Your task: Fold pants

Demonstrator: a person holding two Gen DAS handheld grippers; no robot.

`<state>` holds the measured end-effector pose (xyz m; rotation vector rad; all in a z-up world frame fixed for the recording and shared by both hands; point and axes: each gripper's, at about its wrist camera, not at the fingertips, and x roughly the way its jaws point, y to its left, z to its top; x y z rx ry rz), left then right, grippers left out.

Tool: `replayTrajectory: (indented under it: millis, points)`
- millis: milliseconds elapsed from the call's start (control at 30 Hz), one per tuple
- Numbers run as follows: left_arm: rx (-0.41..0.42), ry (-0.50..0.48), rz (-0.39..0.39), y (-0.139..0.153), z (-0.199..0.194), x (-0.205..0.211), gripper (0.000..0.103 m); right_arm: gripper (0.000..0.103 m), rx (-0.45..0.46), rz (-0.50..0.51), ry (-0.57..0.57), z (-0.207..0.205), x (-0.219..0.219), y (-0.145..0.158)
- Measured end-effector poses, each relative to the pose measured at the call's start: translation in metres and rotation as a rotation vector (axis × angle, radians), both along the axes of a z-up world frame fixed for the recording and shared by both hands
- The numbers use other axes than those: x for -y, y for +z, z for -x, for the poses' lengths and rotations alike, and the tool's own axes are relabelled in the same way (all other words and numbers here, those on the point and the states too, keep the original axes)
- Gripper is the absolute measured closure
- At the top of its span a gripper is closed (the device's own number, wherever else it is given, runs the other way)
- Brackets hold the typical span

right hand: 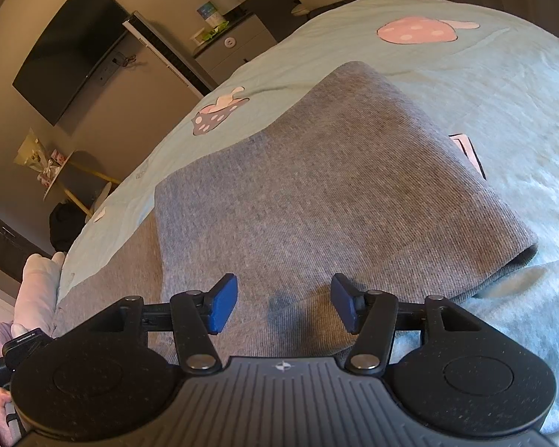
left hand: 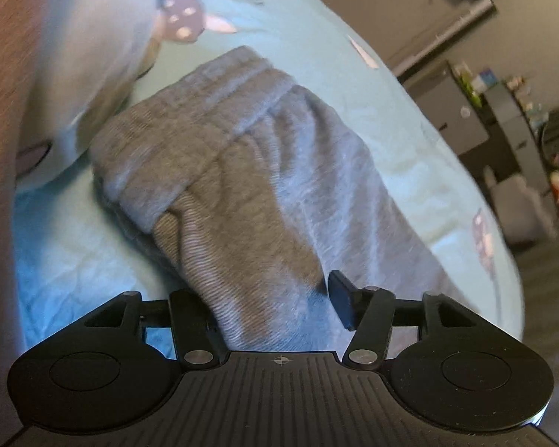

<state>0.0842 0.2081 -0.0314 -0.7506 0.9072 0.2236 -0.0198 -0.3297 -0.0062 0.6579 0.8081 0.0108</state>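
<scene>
While the left gripper (left hand: 275,307) has grey cloth of the pants (left hand: 242,171) bunched between its parted jaws, whether its pads press it cannot be told. The right gripper (right hand: 285,303) hangs released over the folded pants (right hand: 335,171), which lie on the pale green bedsheet (right hand: 484,85).

Bed (right hand: 447,85) with grey pants on top.
Pale green sheet printed with mushroom motifs; pink mushroom (right hand: 415,31) at 1 o'clock of the right wrist view, darker one (right hand: 214,113) at 10. Pants (right hand: 335,193) lie folded flat at centre. In the left wrist view pants (left hand: 264,193) are bunched, waistband toward 11.
</scene>
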Motion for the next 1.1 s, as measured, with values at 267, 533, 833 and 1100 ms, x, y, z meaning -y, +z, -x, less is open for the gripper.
replayTrajectory:
  millis: [267,533,833,1100]
  points:
    - [0.147,-0.106,-0.213,0.041,0.014,0.031,0.085,0.047,0.036,-0.019,-0.045,0.009,0.003,0.002]
    - [0.316,-0.360,-0.435,0.106,0.018,0.132,0.087,0.047,0.059,-0.110,-0.096,0.013,0.016,-0.003]
    - [0.440,-0.958,-0.787,0.114,0.033,0.321,0.080,0.047,0.086,-0.211,-0.156,0.020,0.032,-0.010]
    - [0.552,-1.175,-0.882,0.095,0.090,0.373,0.015,0.047,0.104,-0.278,-0.185,0.024,0.042,-0.017]
